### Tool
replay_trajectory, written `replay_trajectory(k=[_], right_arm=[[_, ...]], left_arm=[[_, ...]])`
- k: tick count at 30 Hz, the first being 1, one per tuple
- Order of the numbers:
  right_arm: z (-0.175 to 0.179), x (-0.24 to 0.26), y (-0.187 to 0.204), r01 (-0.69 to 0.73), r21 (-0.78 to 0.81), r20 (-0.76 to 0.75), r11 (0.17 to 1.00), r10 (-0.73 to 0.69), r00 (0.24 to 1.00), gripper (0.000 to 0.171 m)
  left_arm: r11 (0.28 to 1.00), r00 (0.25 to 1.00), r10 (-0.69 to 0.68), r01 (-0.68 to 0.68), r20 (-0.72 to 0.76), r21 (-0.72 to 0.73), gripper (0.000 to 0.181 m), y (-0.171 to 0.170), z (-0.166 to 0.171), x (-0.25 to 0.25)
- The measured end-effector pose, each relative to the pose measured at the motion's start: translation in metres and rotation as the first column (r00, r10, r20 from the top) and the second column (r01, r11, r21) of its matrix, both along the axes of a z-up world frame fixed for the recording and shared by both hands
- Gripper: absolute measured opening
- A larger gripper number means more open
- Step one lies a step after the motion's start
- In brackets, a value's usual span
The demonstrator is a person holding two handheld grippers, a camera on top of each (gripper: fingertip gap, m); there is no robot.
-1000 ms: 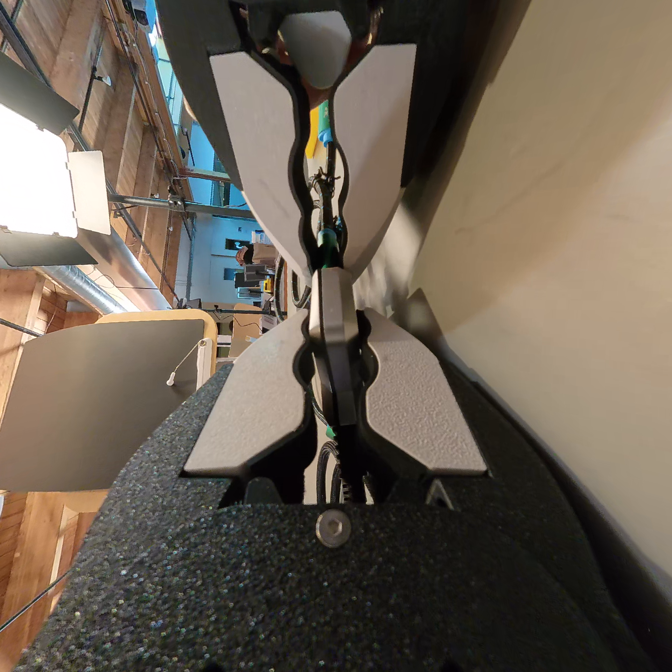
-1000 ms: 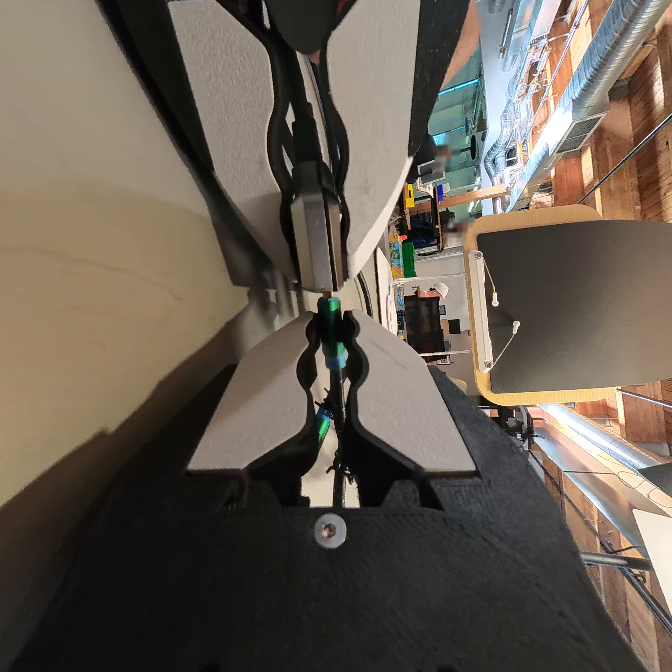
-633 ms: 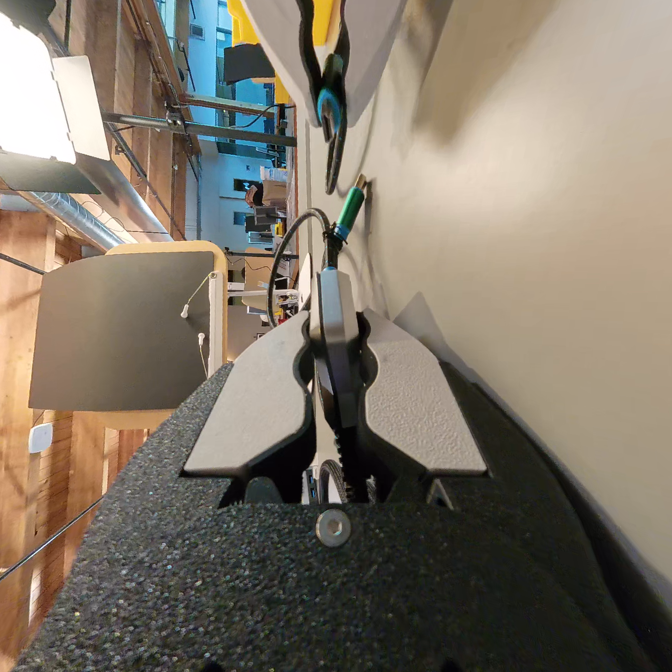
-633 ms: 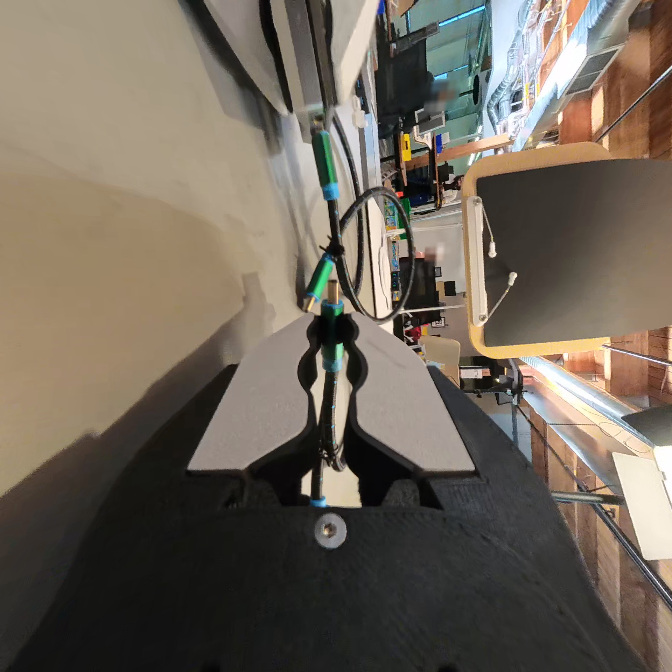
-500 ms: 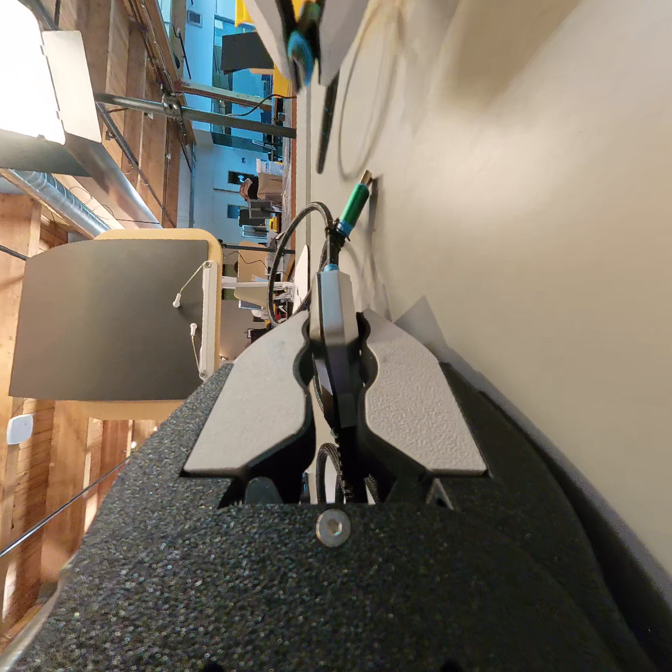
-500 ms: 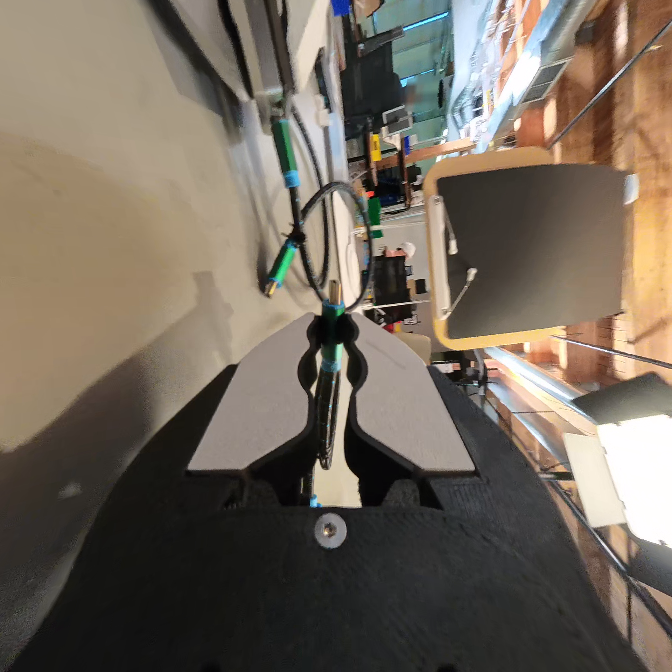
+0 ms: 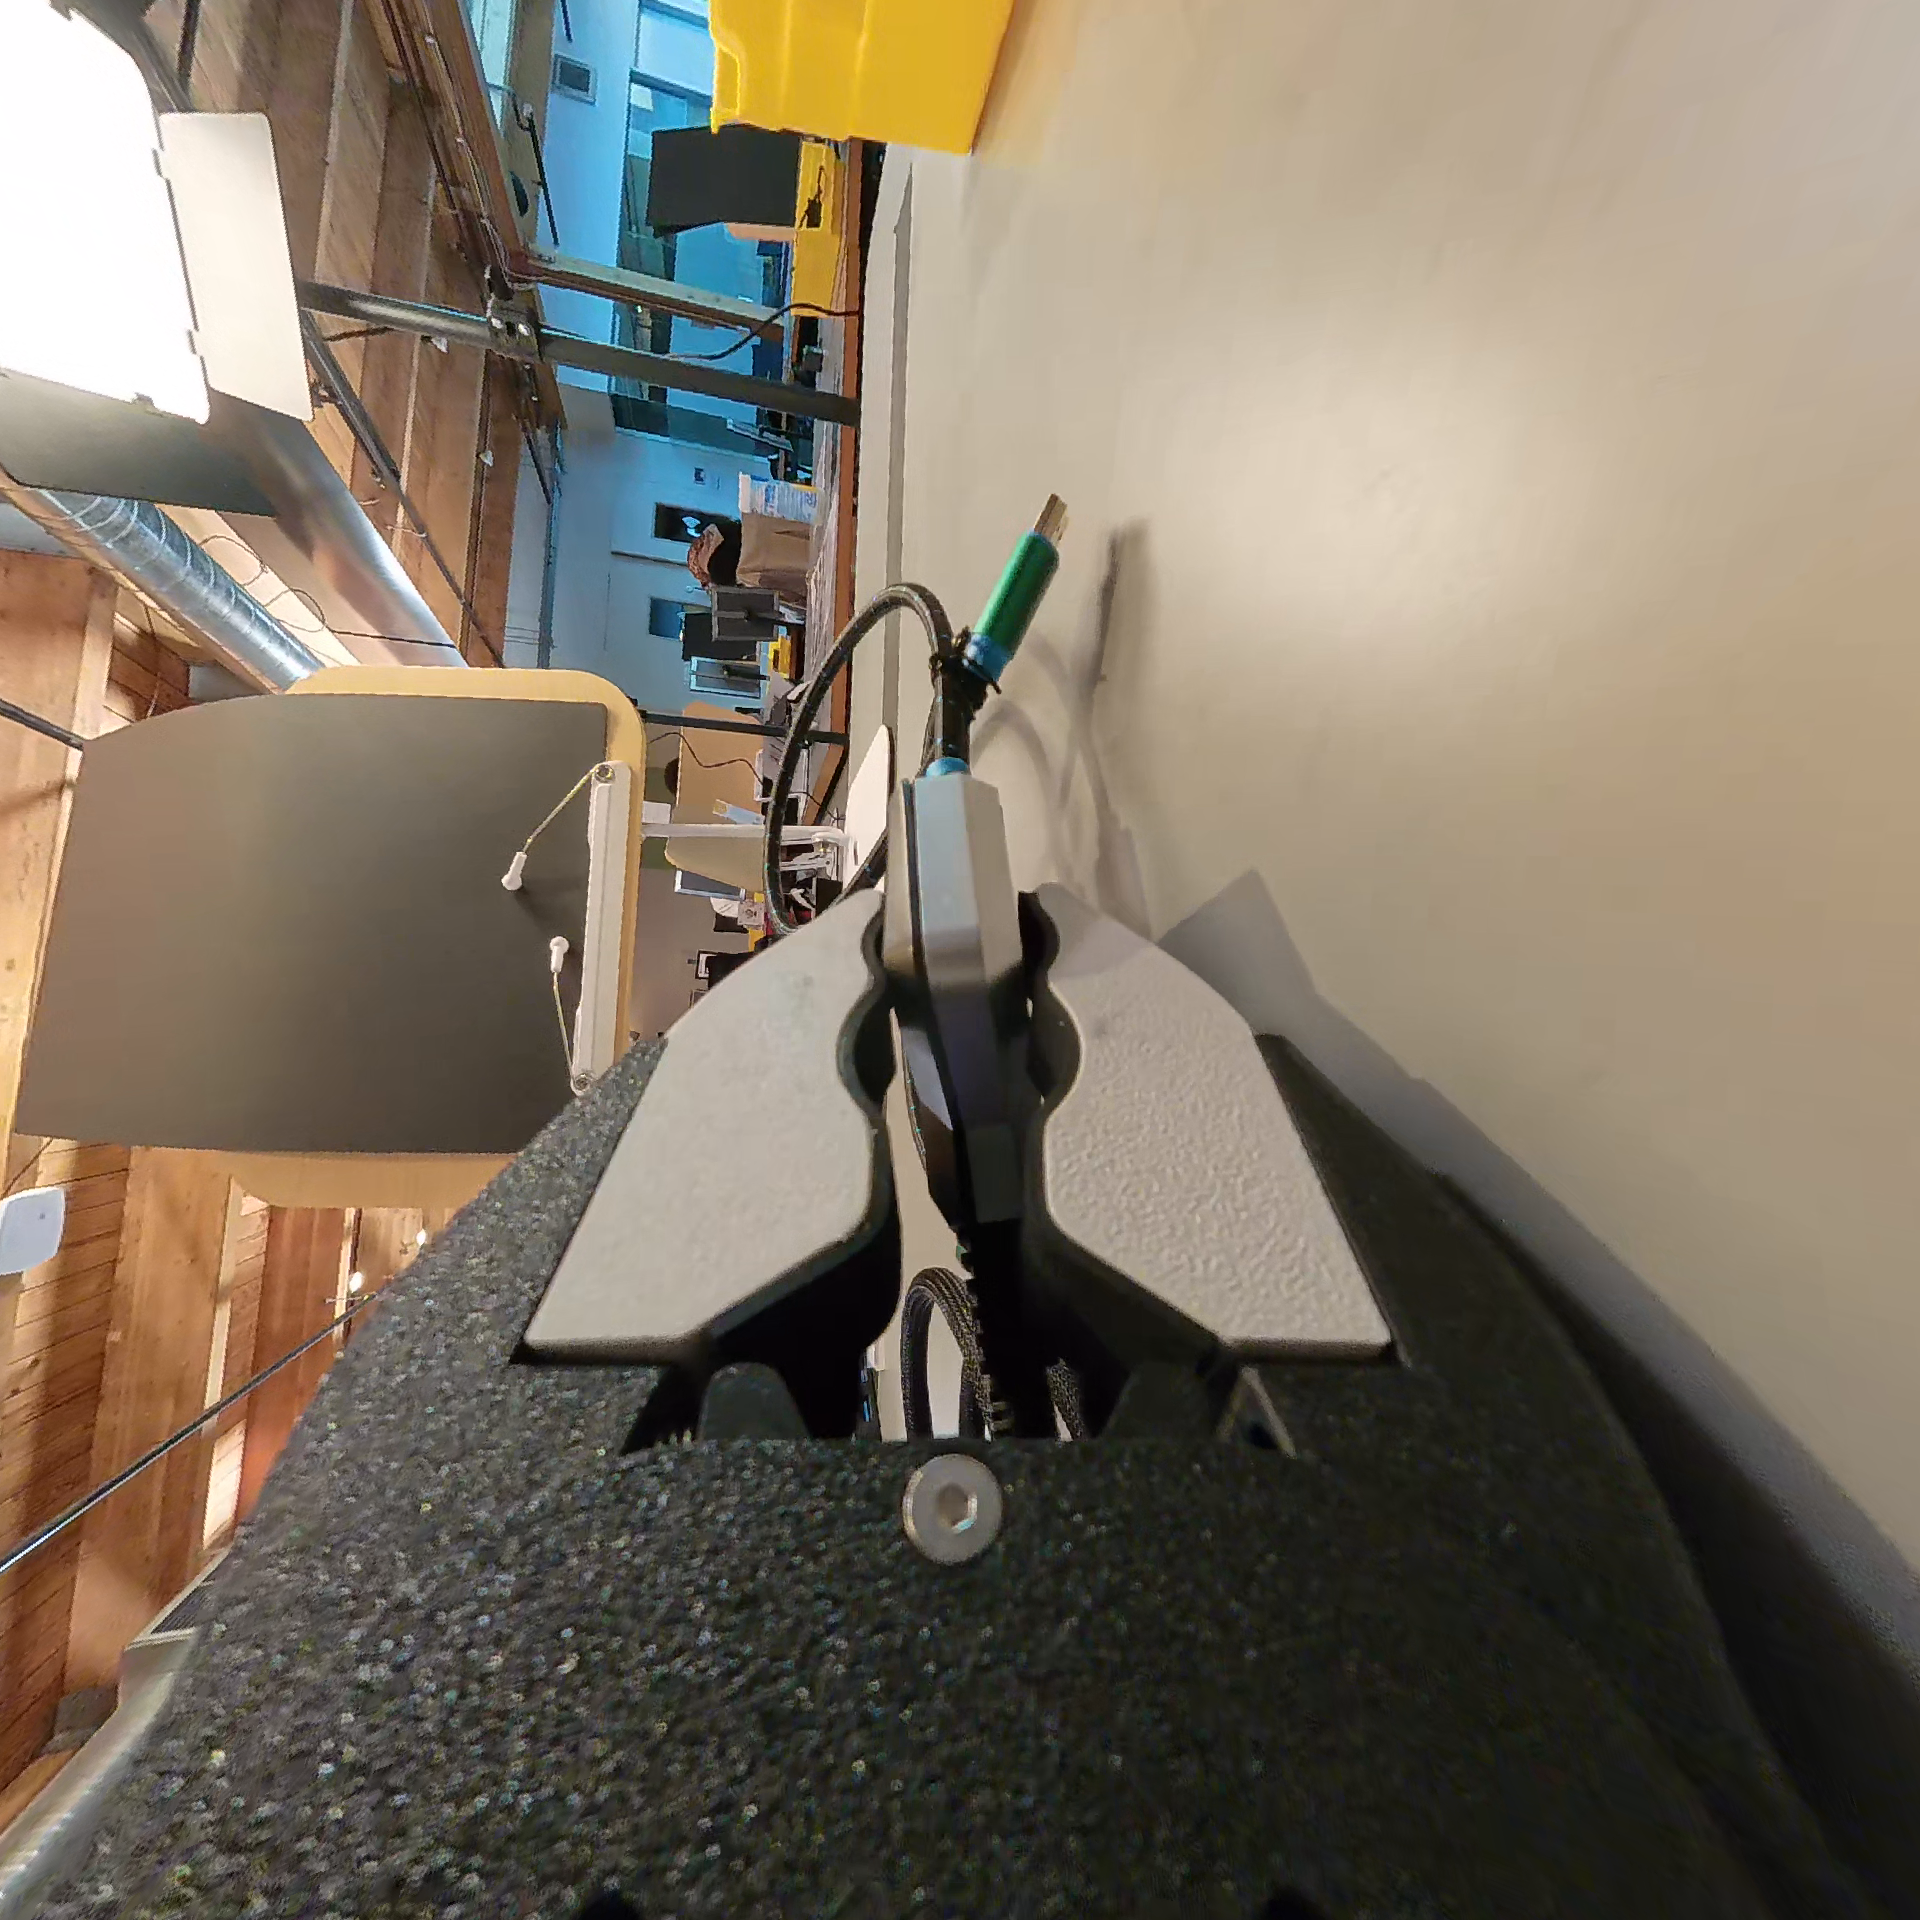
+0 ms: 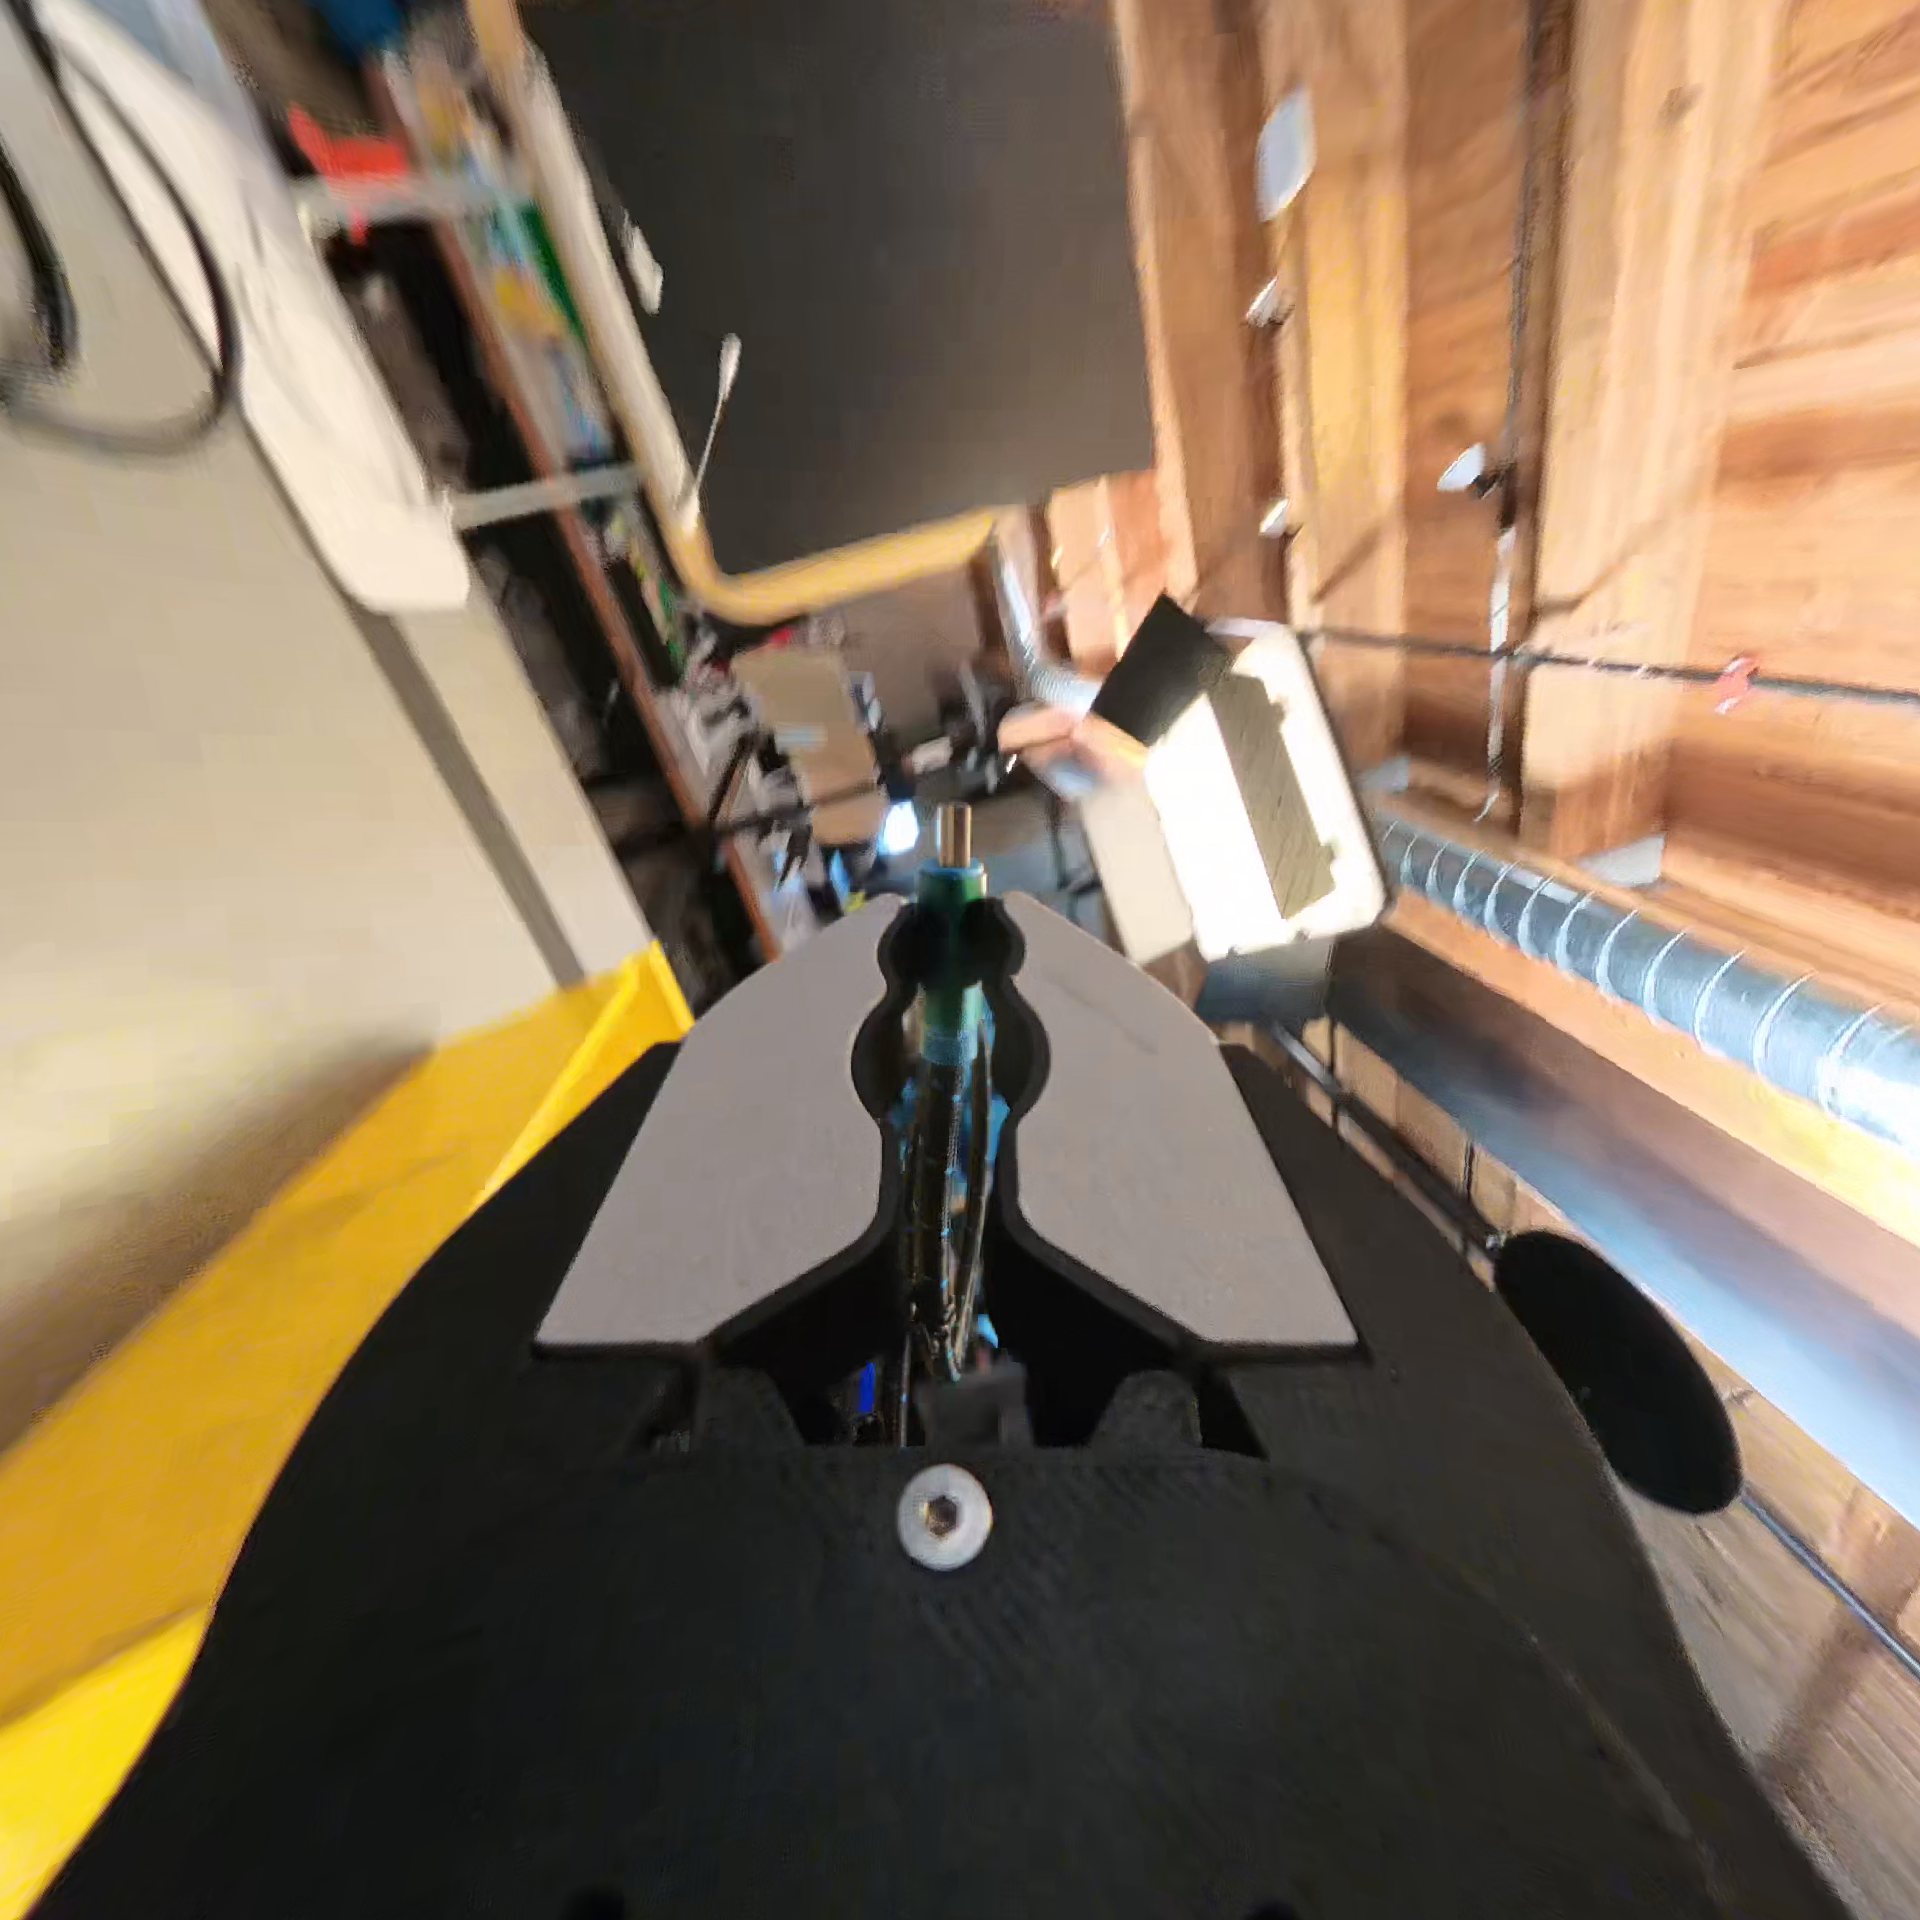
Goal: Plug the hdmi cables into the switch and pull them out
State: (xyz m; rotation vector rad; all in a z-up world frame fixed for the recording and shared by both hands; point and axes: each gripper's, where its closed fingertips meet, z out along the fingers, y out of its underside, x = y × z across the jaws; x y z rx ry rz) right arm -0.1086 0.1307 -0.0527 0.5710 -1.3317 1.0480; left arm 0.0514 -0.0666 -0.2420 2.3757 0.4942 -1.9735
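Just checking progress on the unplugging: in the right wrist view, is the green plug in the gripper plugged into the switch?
No, the green plug sits clamped in the right gripper with its metal tip bare in open air.

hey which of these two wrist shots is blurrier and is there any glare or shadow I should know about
The right wrist view is blurrier: the room smears with motion, though the right gripper and its plug stay fairly crisp. The left wrist view is sharp, with a blown-out light panel at top left and soft shadows of the cable on the table.
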Motion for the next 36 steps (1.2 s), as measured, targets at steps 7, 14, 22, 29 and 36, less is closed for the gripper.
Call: replay_trajectory(k=[7,14,22,29,36], right_arm=[[-0.107,-0.097,0.054,0.211,0.363,0.225,0.907,-0.305,0.925,0.012],[-0.109,-0.104,0.054,0.200,0.374,0.279,0.906,-0.315,0.907,0.028],[-0.080,-0.091,0.054,0.142,0.357,0.354,0.923,-0.274,0.894,0.032],[-0.063,-0.034,0.016,-0.045,0.264,0.440,0.963,-0.079,0.894,0.031],[-0.127,0.079,-0.077,-0.297,0.401,0.283,0.866,0.192,0.940,0.031]], left_arm=[[1.000,1.000,-0.011,0.011,0.004,-0.016,0.022,0.006,-0.001,-0.001],[0.999,1.000,-0.023,0.023,0.017,-0.033,0.022,0.013,-0.004,-0.002],[0.999,0.999,-0.037,0.038,0.023,-0.034,0.022,0.016,-0.004,-0.003],[0.997,0.998,-0.062,0.063,0.019,-0.044,0.022,0.023,-0.003,-0.004],[0.986,0.990,-0.139,0.141,0.023,-0.083,0.023,0.044,-0.005,-0.004]])
